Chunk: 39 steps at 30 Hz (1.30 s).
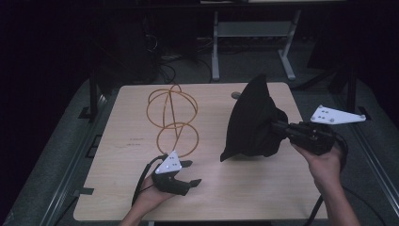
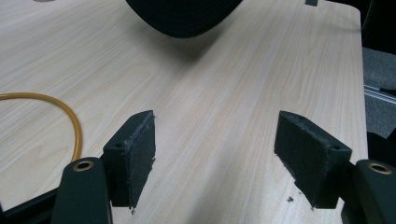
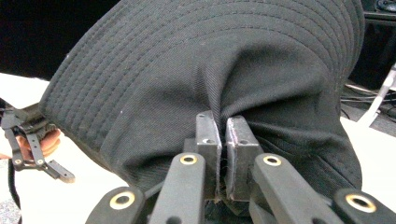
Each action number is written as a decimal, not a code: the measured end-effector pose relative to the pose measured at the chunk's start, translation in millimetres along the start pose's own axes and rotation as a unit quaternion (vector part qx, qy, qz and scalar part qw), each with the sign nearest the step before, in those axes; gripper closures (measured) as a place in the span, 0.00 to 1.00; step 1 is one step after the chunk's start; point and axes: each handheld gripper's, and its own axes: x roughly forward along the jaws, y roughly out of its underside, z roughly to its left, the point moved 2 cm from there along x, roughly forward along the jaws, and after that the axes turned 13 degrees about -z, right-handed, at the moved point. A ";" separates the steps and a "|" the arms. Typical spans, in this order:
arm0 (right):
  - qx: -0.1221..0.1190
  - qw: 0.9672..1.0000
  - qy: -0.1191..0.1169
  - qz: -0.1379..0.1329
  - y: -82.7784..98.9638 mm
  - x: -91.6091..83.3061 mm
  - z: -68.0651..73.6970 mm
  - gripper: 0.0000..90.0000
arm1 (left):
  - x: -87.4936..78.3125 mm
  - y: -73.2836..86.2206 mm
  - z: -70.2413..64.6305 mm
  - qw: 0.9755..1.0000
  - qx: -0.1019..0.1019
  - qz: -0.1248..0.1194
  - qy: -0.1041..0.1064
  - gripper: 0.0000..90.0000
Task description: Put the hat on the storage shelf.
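The right gripper is clenched on the black hat, lifting it at the table's right. The left gripper, released, sits near-left beside the orange cord.

Black bucket hat with rows of concentric stitching round the brim. Orange-yellow cable, looped. Pale wood-grain worktop. Black left hand-held gripper, white dotted plate; black right hand-held gripper, brass-coloured rivets. Grey floor.

Black hat matt stitched cloth; table pale wood-grain.
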 end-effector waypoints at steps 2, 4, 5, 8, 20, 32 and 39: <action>-0.003 1.000 -0.001 0.000 -3.5 1.0 0.3 0.95 | -0.2 0.0 0.1 1.000 0.001 0.000 0.000 0.32; -0.005 1.000 -0.002 0.000 -7.1 2.6 0.5 0.95 | -0.3 0.1 0.0 1.000 0.001 -0.001 0.000 0.32; -0.004 1.000 -0.004 0.000 -8.3 3.3 0.6 0.95 | -0.2 0.2 -0.2 1.000 0.002 -0.003 -0.001 0.32; -0.002 1.000 -0.008 0.000 -13.1 6.6 1.0 0.95 | -0.2 0.4 -0.2 1.000 0.004 -0.005 -0.002 0.32; -0.015 1.000 -0.022 0.001 -34.6 23.2 8.1 0.95 | 0.9 1.9 -1.8 1.000 0.014 0.003 0.001 0.30; -0.026 0.999 -0.040 0.004 -57.0 44.2 18.3 0.95 | 3.1 2.1 -3.7 1.000 0.015 0.003 0.006 0.30; -0.029 0.998 -0.055 0.006 -67.1 58.5 23.2 0.94 | 5.6 2.6 -6.3 1.000 0.018 0.006 0.010 0.30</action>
